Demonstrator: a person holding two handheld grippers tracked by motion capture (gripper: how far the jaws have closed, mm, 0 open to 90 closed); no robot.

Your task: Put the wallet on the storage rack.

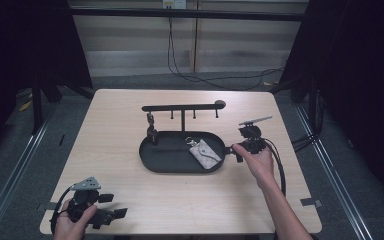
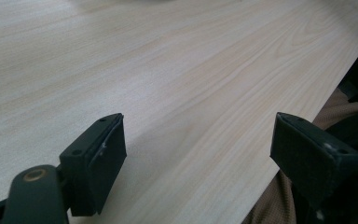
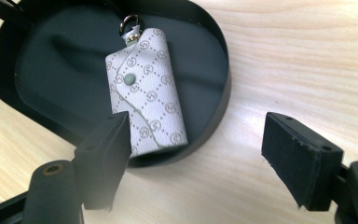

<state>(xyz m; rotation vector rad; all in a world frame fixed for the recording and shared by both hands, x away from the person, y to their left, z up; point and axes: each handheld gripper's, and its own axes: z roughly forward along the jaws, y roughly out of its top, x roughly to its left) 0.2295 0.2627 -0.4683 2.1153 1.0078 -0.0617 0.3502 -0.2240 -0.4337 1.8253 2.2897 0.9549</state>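
Observation:
A black oval tray [image 1: 166, 161] with an upright T-shaped hook rack [image 1: 182, 107] stands mid-table. A small dark item [image 1: 151, 129] hangs from the rack's left hook. Inside the tray's right end lies a grey patterned key pouch [image 1: 204, 152] with a metal ring; the right gripper view shows this pouch [image 3: 147, 109] flat on the tray floor [image 3: 60, 70]. My right gripper [image 1: 231, 151] sits just outside the tray's right rim, open and empty; its jaws [image 3: 193, 156] straddle bare table by the rim. My left gripper [image 1: 111, 206] rests at the front left corner, open with wood between its jaws [image 2: 196, 161].
The wooden table [image 1: 120, 115] has bare surface on all sides of the tray. Its front edge runs close to my left gripper, with a brown sleeve [image 2: 279, 200] beyond it. Cables [image 1: 280, 165] trail from the right gripper. Bits of tape [image 1: 310, 202] mark the front corners.

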